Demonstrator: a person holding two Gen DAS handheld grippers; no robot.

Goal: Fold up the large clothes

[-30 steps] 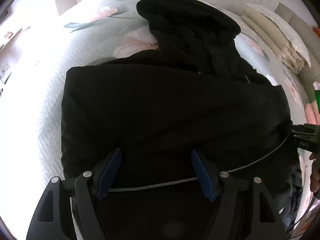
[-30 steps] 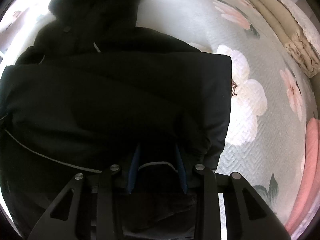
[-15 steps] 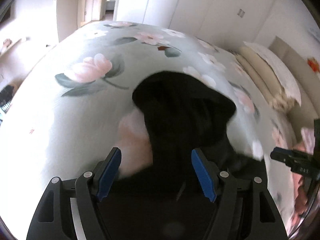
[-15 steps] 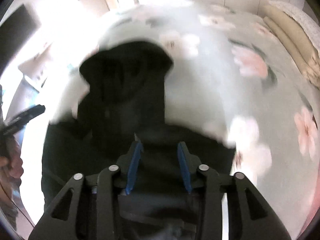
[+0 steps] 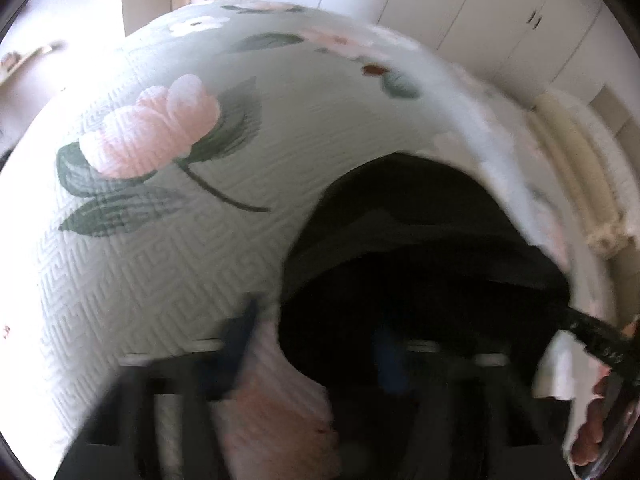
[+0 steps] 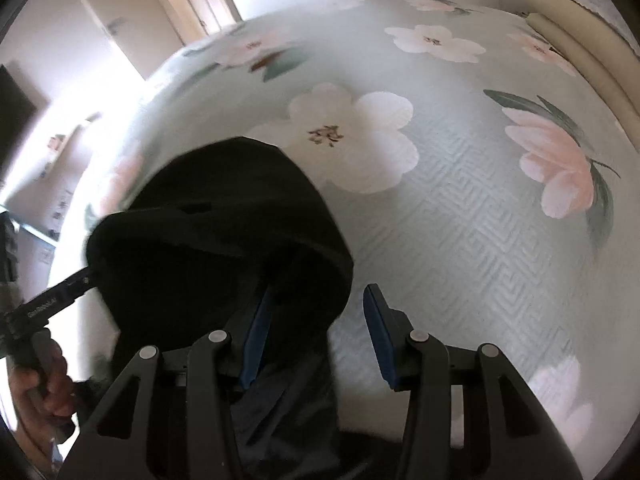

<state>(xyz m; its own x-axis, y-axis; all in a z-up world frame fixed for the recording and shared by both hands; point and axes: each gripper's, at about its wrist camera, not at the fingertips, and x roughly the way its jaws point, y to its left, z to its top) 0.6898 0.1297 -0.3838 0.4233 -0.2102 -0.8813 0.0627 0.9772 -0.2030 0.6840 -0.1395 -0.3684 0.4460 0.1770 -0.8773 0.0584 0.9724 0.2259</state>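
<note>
A black jacket (image 6: 224, 248) lay on a floral bedspread (image 6: 460, 216), its hood (image 5: 420, 240) toward the middle of the bed. A second earlier both cameras had looked down on the jacket's wide folded body; they had since swung forward over the hood. The right gripper (image 6: 318, 336) stood with fingers spread, one blue pad touching the hood's right edge, the other over bare bedspread. The left gripper (image 5: 312, 356) was blurred by motion, its fingers seemingly apart at the hood's left edge. This probably meant the hood was the next part to fold in.
</note>
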